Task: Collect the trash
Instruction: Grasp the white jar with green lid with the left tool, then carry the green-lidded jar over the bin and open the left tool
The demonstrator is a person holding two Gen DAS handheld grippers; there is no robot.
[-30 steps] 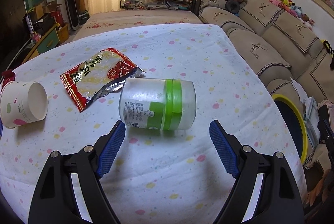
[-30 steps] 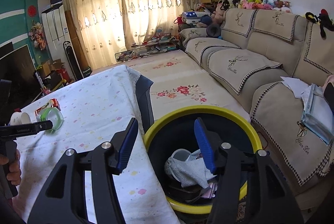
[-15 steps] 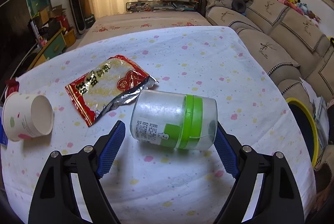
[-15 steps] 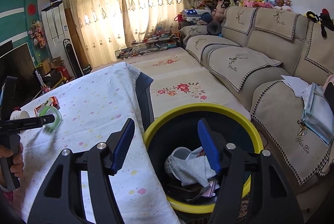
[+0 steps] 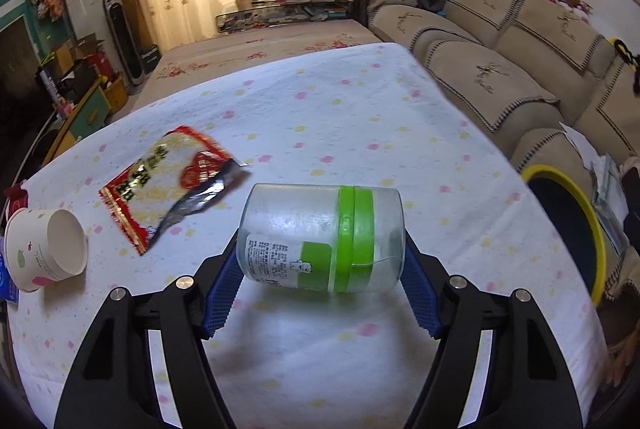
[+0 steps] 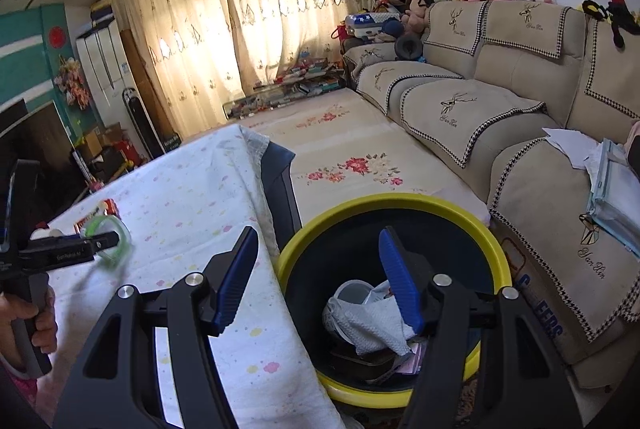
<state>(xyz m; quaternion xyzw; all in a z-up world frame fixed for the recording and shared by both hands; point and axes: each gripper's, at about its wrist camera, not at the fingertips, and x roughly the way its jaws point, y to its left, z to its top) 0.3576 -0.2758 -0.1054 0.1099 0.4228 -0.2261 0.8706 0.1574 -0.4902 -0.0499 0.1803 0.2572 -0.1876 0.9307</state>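
The step now is picking up the plastic jar point(image 5: 320, 239) with the green band. It lies on its side on the dotted tablecloth point(image 5: 360, 101), and the left gripper point(image 5: 320, 285) has its two blue pads point(image 5: 222, 293) on the jar's two ends, one on each side. The jaws have just been closing, and the jar is between them. It looks pinched, and there seems to be a shadow under it, so it may be a bit off the cloth (I cannot be sure of that).

Next, I think the jar must be lifted and carried over to the yellow-rimmed trash bin point(image 6: 400, 205) that stands on the floor just beside the table. The jar is smooth and round, so the hold should be firm or it may slip and roll.

The right gripper point(image 6: 318, 277) hangs over the bin with its jaws apart and nothing in them. Inside the bin there is a white cloth point(image 6: 368, 323) and other trash.

A red snack wrapper point(image 5: 168, 185) and a paper cup point(image 5: 48, 255) lie on the table, still to be collected.

A second ago the left jaws were wide and the jar lay in front of them, well clear of the pads. Now the pads are at its ends. The wrapper and cup have not moved on the cloth.
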